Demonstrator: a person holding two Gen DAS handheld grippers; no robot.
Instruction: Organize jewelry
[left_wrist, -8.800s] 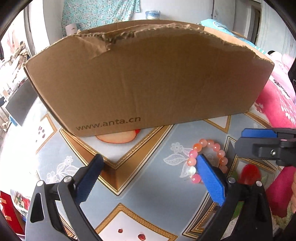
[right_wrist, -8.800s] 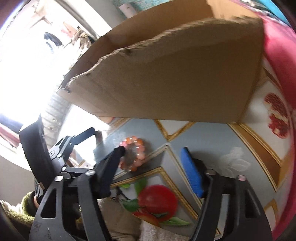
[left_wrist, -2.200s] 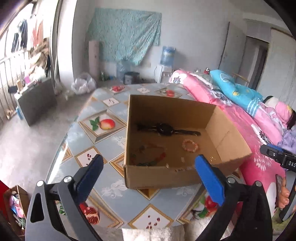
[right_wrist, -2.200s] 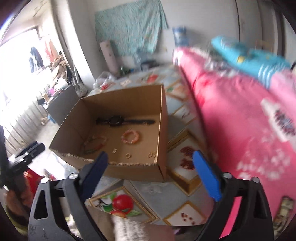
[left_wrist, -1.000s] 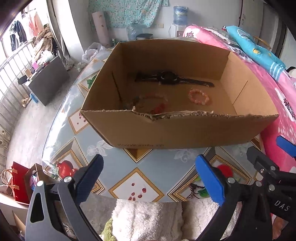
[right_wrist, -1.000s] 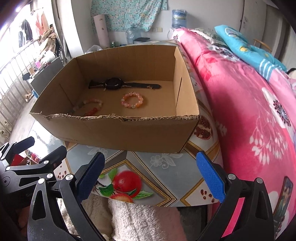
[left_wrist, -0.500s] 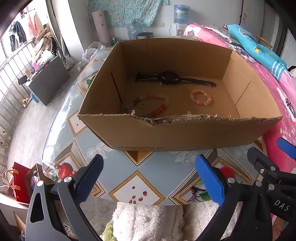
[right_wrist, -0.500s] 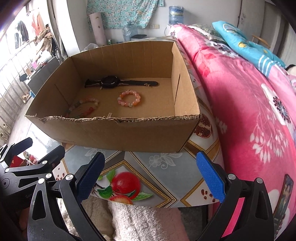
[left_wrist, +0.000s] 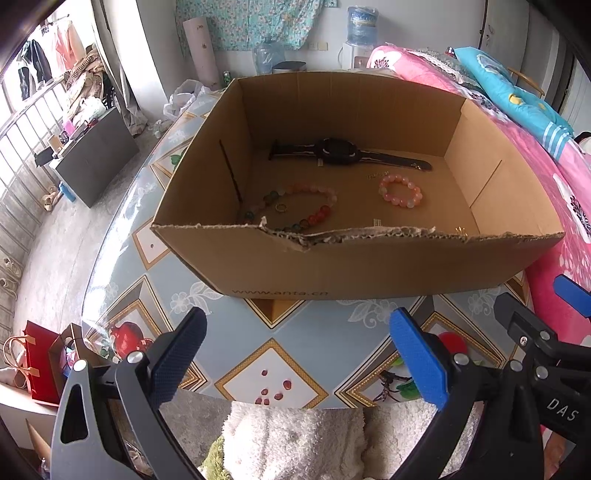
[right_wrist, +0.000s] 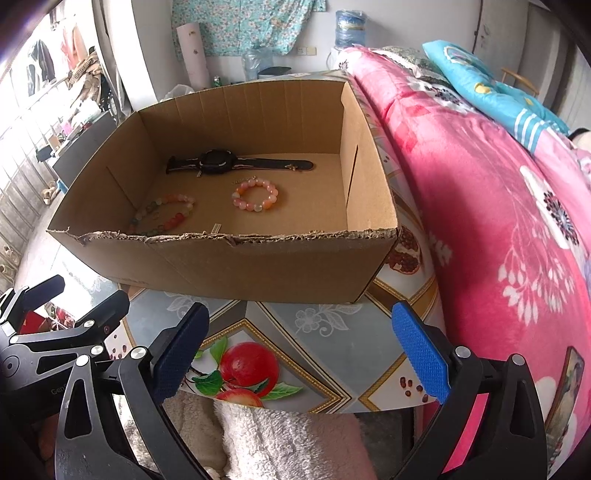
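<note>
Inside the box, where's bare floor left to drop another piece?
Bare cardboard floor lies right of the small pink bracelet, up to the cardboard box's right wall, and between that bracelet and the torn front wall. The left side is crowded by the multicolour bead strand with a ring inside; the black watch fills the back.

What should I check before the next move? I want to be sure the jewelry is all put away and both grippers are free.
1. Left gripper open, nothing between its fingers: ok.
2. Right gripper open and empty: ok.
3. Pink bead bracelet inside the cardboard box: ok.
4. Multicolor bead bracelet and black watch on the box floor: ok.
5. No loose jewelry on the visible table: ok.
6. Table behind the box: cannot tell.
</note>
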